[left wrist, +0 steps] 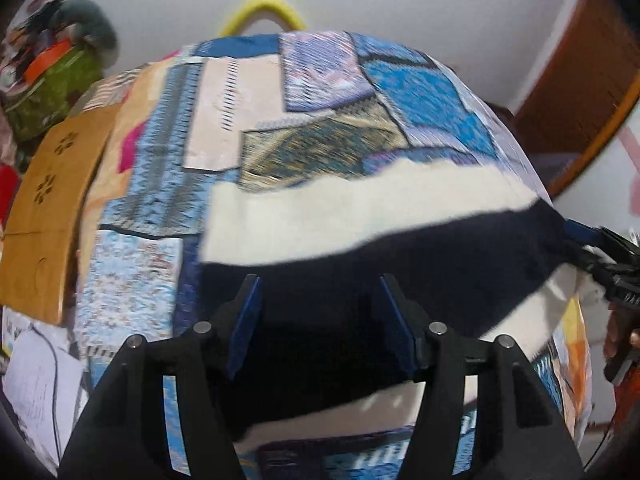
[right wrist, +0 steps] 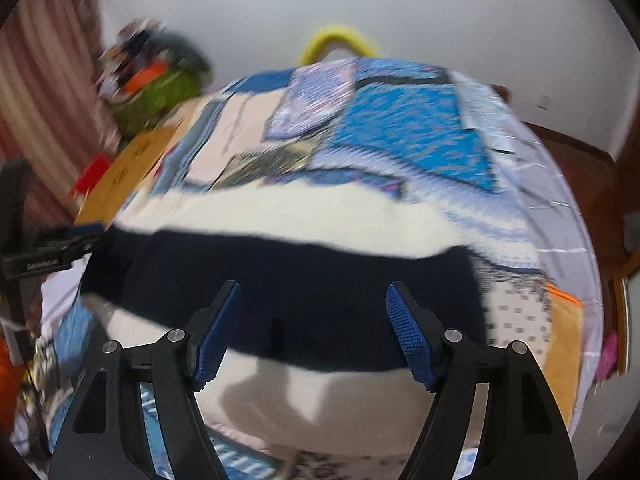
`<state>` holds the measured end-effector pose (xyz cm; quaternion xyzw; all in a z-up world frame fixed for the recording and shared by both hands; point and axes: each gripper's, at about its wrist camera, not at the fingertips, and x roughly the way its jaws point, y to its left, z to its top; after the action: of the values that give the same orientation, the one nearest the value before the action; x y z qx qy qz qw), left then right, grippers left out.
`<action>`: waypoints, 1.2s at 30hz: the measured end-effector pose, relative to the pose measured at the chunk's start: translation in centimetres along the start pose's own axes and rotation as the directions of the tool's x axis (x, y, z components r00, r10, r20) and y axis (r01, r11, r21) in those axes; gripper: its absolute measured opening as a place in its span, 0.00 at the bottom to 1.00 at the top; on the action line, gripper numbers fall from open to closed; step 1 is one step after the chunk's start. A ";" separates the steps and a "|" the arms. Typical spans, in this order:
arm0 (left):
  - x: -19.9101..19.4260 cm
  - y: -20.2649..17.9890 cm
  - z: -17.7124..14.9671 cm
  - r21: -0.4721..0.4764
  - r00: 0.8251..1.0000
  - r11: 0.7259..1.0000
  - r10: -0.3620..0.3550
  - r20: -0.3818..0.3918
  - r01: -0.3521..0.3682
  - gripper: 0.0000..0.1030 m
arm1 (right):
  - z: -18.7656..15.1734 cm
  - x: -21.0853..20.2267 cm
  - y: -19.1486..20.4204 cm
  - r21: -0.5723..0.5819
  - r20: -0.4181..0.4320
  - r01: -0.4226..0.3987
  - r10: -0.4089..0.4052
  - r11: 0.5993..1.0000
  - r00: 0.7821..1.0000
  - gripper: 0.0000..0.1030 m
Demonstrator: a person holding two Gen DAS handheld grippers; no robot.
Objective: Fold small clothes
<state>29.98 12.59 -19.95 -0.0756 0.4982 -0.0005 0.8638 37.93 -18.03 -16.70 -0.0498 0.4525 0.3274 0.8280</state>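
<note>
right gripper (right wrist: 314, 328) jaws apart, nothing between them, over a dark navy garment (right wrist: 280, 280) on cream cloth (right wrist: 280, 212); yellow loop (right wrist: 338, 42) at twelve o'clock.

Matt navy-cream knit cloth (right wrist: 280, 280), printed patchwork bedcover (left wrist: 224, 128), matt black plastic tongs (right wrist: 314, 332) w/ ribbed pads.
</note>
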 end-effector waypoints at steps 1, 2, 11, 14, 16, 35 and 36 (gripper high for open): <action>0.3 -0.7 -0.1 0.011 1.000 1.000 -0.012 -0.008 0.012 0.57 | -0.1 0.6 0.8 -0.016 -0.014 -0.016 0.015 1.000 1.000 0.69; 0.7 -1.3 -0.2 0.020 1.000 0.999 -0.025 -0.016 0.026 0.57 | -0.2 1.2 1.5 -0.026 -0.028 -0.030 0.030 0.999 0.999 0.69; 4.0 -2.2 -0.9 0.017 0.996 0.998 -0.053 -0.074 0.054 0.59 | -1.1 5.2 3.5 -0.069 -0.120 -0.073 0.064 0.995 0.991 0.74; 4.3 -1.4 -1.2 0.005 0.997 0.998 -0.055 -0.063 0.055 0.62 | -1.6 5.2 2.8 -0.063 -0.113 -0.073 0.066 0.995 0.991 0.74; 4.0 -0.8 -1.4 0.002 0.997 0.999 -0.052 -0.058 0.053 0.62 | -2.0 4.6 1.8 -0.045 -0.100 -0.058 0.053 0.997 0.994 0.74; 0.7 4.5 -4.7 -0.084 0.997 0.994 0.065 -0.039 -0.068 0.63 | -5.9 -1.1 -8.0 0.246 -0.078 0.048 -0.029 0.968 0.996 0.74; 0.5 4.9 -4.9 -0.094 0.994 0.990 0.101 -0.042 -0.105 0.67 | -5.9 -1.3 -7.7 0.235 -0.078 0.057 -0.040 0.970 0.996 0.74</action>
<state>25.70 16.74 -23.46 -0.0912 0.5169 0.0667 0.8486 37.77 -26.93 -20.79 0.0262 0.5169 0.2488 0.8187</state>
